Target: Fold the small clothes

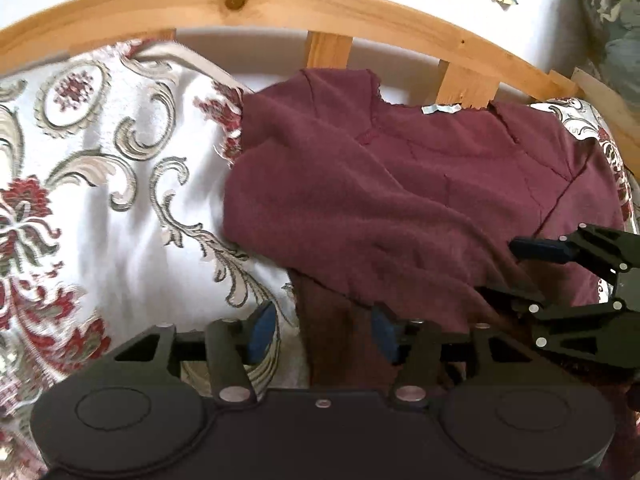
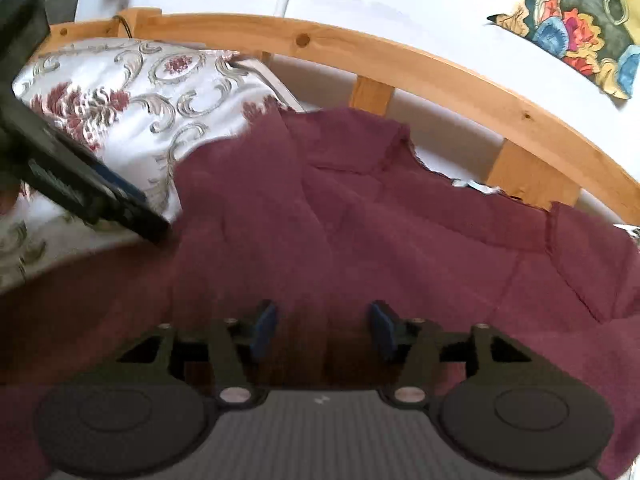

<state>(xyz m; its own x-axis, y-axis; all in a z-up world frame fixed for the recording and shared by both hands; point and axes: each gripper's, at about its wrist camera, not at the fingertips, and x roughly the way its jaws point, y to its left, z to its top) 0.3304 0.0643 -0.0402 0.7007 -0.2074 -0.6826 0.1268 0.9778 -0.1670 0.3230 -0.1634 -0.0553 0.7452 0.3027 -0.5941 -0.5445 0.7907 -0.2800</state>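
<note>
Left wrist view: the left gripper (image 1: 322,330) is hovering with its pads (image 1: 262,330) spread apart, and a dark fold of the shirt (image 1: 400,184) is running between them without either pad pressing on it. The right gripper (image 1: 560,276) is reaching in from the right edge, low over the near hem, with its fingers also standing apart.

In the right wrist view the right gripper (image 2: 324,330) is showing the same thing: both blue pads (image 2: 384,330) are standing clear of each other, shirt cloth is lying under and between them, and nothing is being pinched. The left gripper (image 2: 120,200) is crossing the upper left, blurred, just beside the shirt's left edge.

The shirt is lying rumpled on the patterned bedspread (image 1: 100,160), collar and label toward the wooden rail (image 1: 280,4), its near part bunching up under the grippers and its left sleeve area already turning over itself.

The risks, as I judge them: with both sets of fingers open, the raised fold is likely sagging, so a fold line could be slipping crooked. The wrinkles could be getting pressed in. Closing now could be catching several layers, or the bedspread, dragging it along. The grippers are working near each other, so they could be colliding.
</note>
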